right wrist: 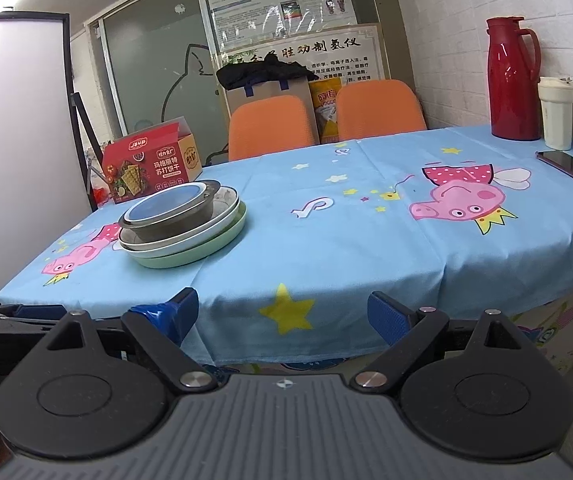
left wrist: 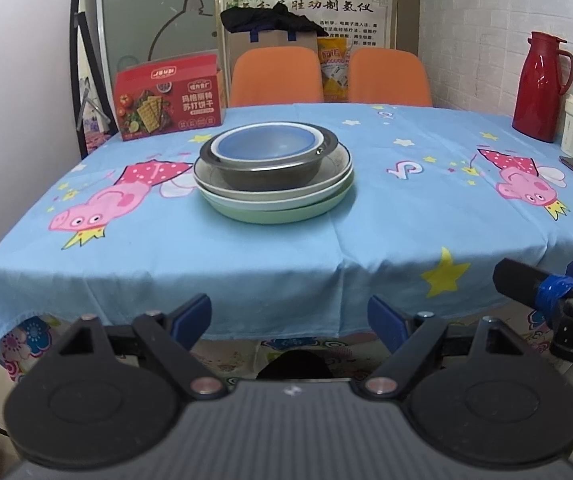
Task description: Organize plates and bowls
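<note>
Your left gripper has its jaws spread wide with nothing between them, hanging just off the near edge of the table. Your right gripper is the same: jaws wide apart, holding nothing, also short of the table's near edge. From the left wrist view you can see a black finger with blue tape from your right gripper poking in at the right side.

Ahead of you, the stack sits on the blue cartoon tablecloth, well apart from both grippers. It is straight ahead of your left gripper and off to the left of your right one. From the bottom up: a green plate, a white plate on it, a metal bowl on that, and a blue bowl nested inside the metal one.

Behind the stack on the left stands a red cracker box. 2 orange chairs sit at the far side. In the far right corner you have a red thermos, a white cup just beside it, and a phone lying flat nearby.
</note>
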### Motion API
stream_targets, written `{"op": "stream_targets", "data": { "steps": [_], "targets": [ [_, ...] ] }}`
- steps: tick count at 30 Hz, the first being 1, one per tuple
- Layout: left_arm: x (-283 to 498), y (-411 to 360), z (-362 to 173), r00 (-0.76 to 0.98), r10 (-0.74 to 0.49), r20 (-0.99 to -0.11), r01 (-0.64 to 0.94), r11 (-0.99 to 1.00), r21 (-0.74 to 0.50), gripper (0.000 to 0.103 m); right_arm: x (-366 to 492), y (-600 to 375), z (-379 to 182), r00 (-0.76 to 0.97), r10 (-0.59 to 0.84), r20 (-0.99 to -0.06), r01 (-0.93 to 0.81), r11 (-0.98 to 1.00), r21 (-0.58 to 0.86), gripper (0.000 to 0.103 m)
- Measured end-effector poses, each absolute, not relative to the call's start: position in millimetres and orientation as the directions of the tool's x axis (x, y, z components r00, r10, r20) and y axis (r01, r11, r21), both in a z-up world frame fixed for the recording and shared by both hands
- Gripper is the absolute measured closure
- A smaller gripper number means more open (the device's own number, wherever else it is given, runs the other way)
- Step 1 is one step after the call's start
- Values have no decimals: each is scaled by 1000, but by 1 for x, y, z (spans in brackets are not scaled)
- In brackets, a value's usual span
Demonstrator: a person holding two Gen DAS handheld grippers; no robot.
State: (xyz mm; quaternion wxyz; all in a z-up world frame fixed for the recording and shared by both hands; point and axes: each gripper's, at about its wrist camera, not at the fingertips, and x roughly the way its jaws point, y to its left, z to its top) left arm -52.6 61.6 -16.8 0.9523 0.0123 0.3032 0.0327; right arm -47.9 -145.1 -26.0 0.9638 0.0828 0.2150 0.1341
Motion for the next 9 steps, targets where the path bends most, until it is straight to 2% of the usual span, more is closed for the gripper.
{"op": "stream_targets", "data": {
  "steps": [9],
  "targets": [
    [-55,63,-17,821,65,-567,-59,998,28,19,-48,-144,-26,873,286,-394,-215,953,214,24]
  ]
}}
